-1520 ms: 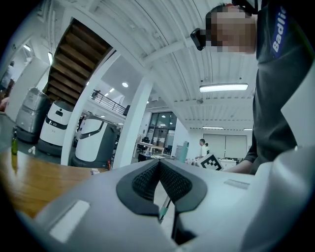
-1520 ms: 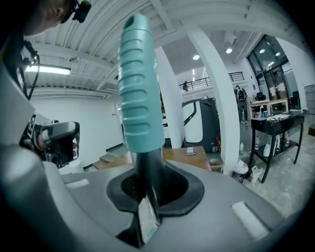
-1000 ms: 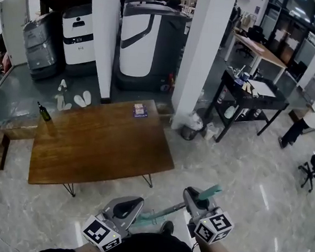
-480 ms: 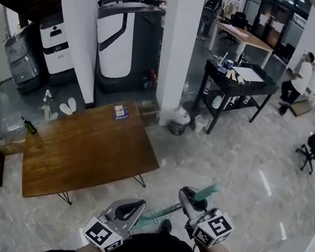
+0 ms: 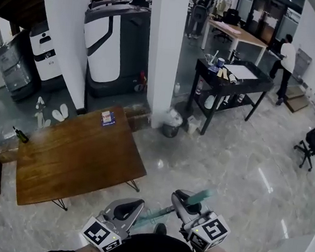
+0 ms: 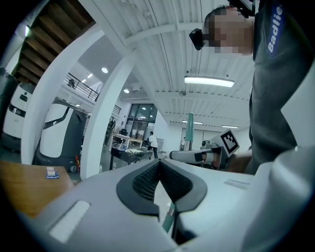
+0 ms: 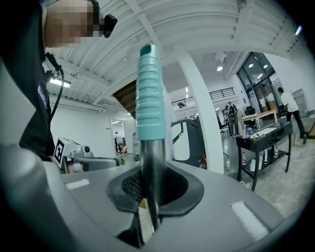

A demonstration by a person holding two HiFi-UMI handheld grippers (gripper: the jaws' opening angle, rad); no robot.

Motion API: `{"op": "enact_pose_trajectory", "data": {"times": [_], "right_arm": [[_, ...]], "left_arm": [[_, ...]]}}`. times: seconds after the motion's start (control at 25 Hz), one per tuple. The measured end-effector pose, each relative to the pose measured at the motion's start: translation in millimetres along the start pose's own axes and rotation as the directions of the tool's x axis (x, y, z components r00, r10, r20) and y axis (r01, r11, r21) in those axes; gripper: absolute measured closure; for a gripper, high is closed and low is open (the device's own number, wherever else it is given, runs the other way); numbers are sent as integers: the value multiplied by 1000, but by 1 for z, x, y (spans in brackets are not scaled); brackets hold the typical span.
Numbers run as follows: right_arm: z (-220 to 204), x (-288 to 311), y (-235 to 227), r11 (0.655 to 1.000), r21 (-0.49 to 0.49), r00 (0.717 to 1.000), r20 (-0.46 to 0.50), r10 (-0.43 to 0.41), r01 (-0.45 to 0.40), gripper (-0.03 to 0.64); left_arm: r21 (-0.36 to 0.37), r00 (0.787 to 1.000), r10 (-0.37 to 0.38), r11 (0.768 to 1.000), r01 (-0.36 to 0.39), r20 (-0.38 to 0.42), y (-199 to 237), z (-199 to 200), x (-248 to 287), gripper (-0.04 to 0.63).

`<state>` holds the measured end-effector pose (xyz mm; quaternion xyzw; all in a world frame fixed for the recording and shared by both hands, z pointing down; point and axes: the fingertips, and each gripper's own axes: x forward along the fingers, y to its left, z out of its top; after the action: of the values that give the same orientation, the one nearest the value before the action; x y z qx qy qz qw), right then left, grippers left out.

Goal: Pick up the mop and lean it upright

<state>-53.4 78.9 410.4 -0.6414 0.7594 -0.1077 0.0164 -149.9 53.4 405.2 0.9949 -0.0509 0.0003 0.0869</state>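
You had the mop (image 5: 158, 211) off the ground and carried in both grippers, so the pick-up looked done and the step in hand was taking it to something it could lean on. Your right gripper (image 5: 181, 201) was clamped on the bare metal of the shaft just under the teal handle grip (image 7: 147, 93), its jaws pressing the tube from both sides. Your left gripper (image 5: 130, 210) was closed lower down the same shaft, with the pads meeting at their tips and the teal tube (image 6: 169, 219) pinched in the gap behind them. In the head view the shaft ran slantwise in front of your body, from the left gripper up to the right, with the grip end pointing away from you. The mop head was hidden below your torso, so you could not tell from any view whether it touched the floor (image 5: 236, 175). Nothing was near the handle: the wooden table (image 5: 75, 159) lay ahead on your left and the white pillar (image 5: 163, 56) stood beyond its far right corner, both well apart from the mop. The pillar looked the likeliest support. The next move probably called for closing on it, raising the grip end until the shaft stood nearly vertical, seating the head on the floor, resting the handle against the face, and only then letting go, one gripper at a time.
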Motion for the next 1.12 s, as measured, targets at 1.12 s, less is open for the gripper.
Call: {"op": "enact_pose_trajectory", "data": {"times": [1.12], "right_arm": [[48,-11,-262,971,-6,969,69,-239,240,572]], "left_arm": [[-27,998,-68,997,68,8,60,5,213,577]]}}
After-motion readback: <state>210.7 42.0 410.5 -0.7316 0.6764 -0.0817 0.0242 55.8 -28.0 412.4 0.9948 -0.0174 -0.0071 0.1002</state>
